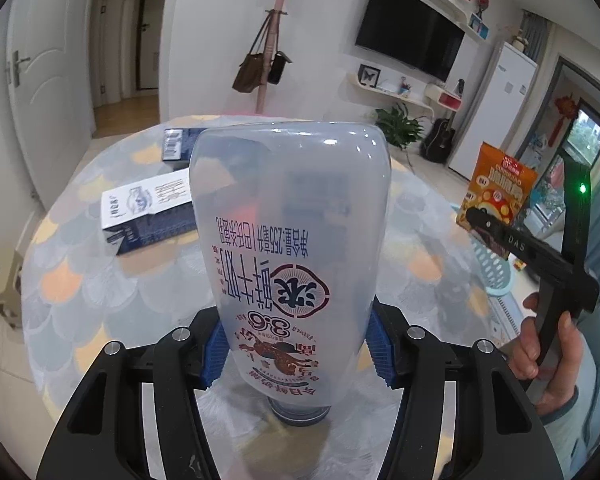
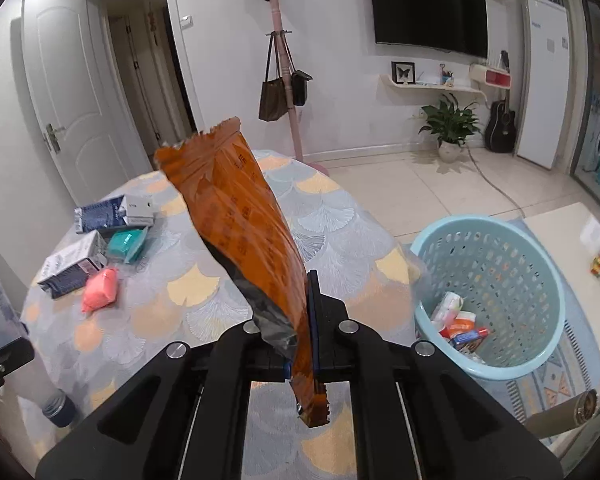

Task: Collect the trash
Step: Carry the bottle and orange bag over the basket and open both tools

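Right wrist view is showing jaws pinching a wrapper (image 2: 244, 232); left jaws are clamping a bottle (image 1: 292, 240). Basket (image 2: 540, 280) is holding some trash; cartons (image 2: 72, 264) and packets (image 2: 100, 290) are lying on the worktop (image 2: 332, 220).

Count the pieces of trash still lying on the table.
4: two blue-and-white cartons at the far left, a teal packet between them, and a pink packet nearer the camera. More may be hidden behind the held orange bag.
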Tool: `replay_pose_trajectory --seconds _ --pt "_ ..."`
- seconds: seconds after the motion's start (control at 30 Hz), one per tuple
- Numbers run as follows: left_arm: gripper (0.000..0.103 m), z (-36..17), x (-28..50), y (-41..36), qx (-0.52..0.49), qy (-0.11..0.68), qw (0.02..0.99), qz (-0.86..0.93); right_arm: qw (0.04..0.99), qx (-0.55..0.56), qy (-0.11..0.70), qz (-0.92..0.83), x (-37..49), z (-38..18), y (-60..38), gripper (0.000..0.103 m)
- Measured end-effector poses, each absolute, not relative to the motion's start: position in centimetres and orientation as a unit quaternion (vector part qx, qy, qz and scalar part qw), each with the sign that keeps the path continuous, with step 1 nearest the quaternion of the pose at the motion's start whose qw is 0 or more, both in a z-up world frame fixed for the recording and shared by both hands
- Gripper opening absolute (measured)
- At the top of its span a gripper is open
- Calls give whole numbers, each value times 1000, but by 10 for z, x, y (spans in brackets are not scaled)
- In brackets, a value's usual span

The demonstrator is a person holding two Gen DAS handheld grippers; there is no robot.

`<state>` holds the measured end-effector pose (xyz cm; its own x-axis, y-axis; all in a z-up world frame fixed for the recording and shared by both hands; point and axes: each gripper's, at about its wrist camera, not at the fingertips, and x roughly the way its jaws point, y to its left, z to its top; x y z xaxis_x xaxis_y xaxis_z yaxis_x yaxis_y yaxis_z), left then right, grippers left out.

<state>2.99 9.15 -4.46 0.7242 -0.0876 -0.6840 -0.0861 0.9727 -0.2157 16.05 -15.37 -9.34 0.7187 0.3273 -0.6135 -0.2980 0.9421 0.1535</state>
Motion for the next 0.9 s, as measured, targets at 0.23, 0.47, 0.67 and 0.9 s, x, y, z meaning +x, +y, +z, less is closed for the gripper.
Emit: replay_pose_trajectory --seconds 0.23,0.47,0.67,0.9 --pt "56 -33 49 77 -103 356 928 -26 923 73 330 182 163 -86 -182 5" --pt "56 -21 79 50 -94 343 932 -72 928 98 321 164 167 -79 -212 5" --pt "56 -8 123 3 -76 332 932 -124 937 89 322 105 182 -78 -246 5" --pt "56 2 188 -74 -58 320 925 -198 932 131 339 4 209 -102 -289 5"
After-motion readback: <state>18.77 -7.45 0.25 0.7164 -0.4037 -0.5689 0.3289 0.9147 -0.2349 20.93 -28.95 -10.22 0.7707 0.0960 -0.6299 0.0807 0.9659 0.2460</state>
